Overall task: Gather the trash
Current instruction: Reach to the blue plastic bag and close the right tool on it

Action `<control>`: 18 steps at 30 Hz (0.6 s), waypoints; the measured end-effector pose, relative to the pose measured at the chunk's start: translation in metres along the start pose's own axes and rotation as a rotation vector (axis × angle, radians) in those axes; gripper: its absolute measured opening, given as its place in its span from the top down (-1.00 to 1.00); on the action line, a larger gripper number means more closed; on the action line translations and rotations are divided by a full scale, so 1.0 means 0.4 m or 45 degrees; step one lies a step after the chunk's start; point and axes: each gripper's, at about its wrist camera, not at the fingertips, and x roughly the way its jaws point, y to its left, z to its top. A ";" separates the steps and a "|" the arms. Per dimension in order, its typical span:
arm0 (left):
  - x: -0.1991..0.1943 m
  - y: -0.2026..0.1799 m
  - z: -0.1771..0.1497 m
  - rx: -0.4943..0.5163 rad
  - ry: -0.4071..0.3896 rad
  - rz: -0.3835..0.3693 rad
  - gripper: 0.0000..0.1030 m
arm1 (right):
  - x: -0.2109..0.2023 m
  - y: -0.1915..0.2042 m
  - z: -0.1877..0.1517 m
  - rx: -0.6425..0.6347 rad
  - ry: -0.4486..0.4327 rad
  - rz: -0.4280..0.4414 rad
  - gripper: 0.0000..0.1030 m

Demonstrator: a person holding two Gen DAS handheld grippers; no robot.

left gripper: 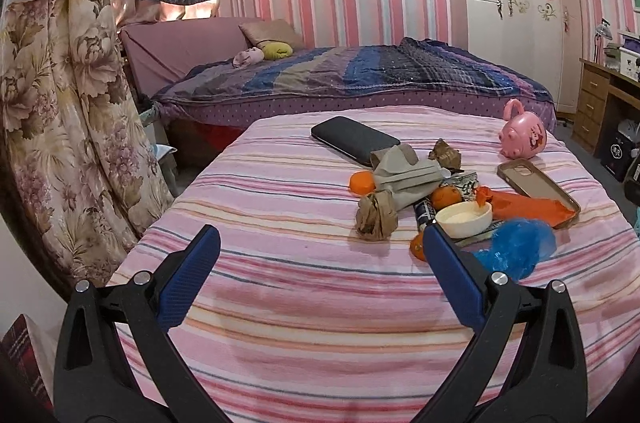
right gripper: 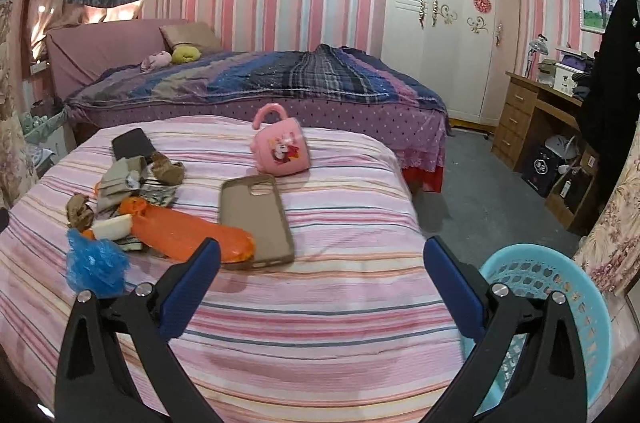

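A pile of trash lies on the pink striped cloth point(left gripper: 280, 283): crumpled brown paper point(left gripper: 376, 216), a second brown wad point(left gripper: 445, 153), a white lid point(left gripper: 464, 218), an orange bag point(left gripper: 528, 209), a blue plastic wad point(left gripper: 516, 249), orange peel point(left gripper: 361, 182) and a grey cloth point(left gripper: 404, 171). My left gripper point(left gripper: 320, 243) is open and empty, just short of the pile. My right gripper point(right gripper: 322, 255) is open and empty above the cloth point(right gripper: 320, 303); the orange bag point(right gripper: 188, 235) and the blue wad point(right gripper: 96, 267) lie to its left. A light blue basket point(right gripper: 560, 287) stands at the lower right.
A black phone point(left gripper: 354, 139), a brown phone case point(right gripper: 256, 219) and a pink mug point(right gripper: 282, 147) also lie on the cloth. Behind is a bed with a purple blanket point(left gripper: 360, 75). A floral curtain point(left gripper: 60, 103) hangs left; a wooden desk point(right gripper: 536, 119) stands right.
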 end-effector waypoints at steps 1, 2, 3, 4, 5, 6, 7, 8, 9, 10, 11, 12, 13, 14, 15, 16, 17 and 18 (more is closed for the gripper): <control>0.006 0.000 0.003 0.003 -0.001 0.002 -0.90 | 0.002 0.011 -0.001 -0.004 0.006 0.028 -0.92; 0.013 0.002 0.006 0.007 -0.005 0.003 -0.90 | 0.007 0.034 -0.003 -0.019 0.016 0.061 -0.92; 0.023 0.004 0.011 0.014 -0.011 0.005 -0.90 | 0.008 0.048 -0.005 -0.032 0.017 0.073 -0.92; 0.030 0.006 0.012 0.015 -0.011 0.008 -0.90 | 0.009 0.064 -0.007 -0.050 0.016 0.086 -0.92; 0.039 0.009 0.012 0.011 -0.001 0.007 -0.90 | 0.007 0.083 -0.008 -0.072 0.011 0.102 -0.92; 0.046 0.013 0.011 0.003 0.016 0.003 -0.90 | 0.004 0.104 -0.010 -0.092 0.004 0.132 -0.92; 0.049 0.014 0.011 -0.002 0.027 -0.002 -0.90 | 0.000 0.124 -0.010 -0.108 0.000 0.167 -0.92; 0.050 0.016 0.010 -0.006 0.033 -0.008 -0.90 | -0.002 0.136 -0.011 -0.116 -0.001 0.184 -0.92; 0.045 0.017 0.010 -0.001 0.028 -0.015 -0.90 | -0.003 0.156 -0.013 -0.129 0.002 0.218 -0.92; 0.041 0.017 0.007 0.004 0.020 -0.012 -0.90 | -0.004 0.170 -0.014 -0.137 0.007 0.240 -0.92; 0.034 0.016 0.005 0.018 0.010 -0.003 -0.90 | -0.003 0.186 -0.017 -0.146 0.016 0.261 -0.92; 0.029 0.016 0.001 0.029 0.006 0.006 -0.90 | 0.003 0.206 -0.021 -0.156 0.033 0.284 -0.92; 0.026 0.016 -0.002 0.038 0.002 0.013 -0.90 | 0.006 0.229 -0.028 -0.165 0.049 0.305 -0.92; 0.022 0.017 -0.004 0.046 -0.004 0.020 -0.90 | 0.013 0.247 -0.032 -0.177 0.062 0.315 -0.92; 0.018 0.021 -0.004 0.050 -0.012 0.029 -0.90 | 0.017 0.256 -0.035 -0.183 0.069 0.319 -0.92; 0.018 0.025 -0.004 0.045 -0.013 0.031 -0.90 | 0.029 0.275 -0.041 -0.197 0.088 0.332 -0.92; 0.020 0.033 -0.004 0.027 -0.006 0.030 -0.90 | 0.041 0.292 -0.046 -0.207 0.108 0.345 -0.91; 0.023 0.042 -0.003 0.007 0.006 0.022 -0.90 | 0.059 0.313 -0.052 -0.219 0.132 0.359 -0.90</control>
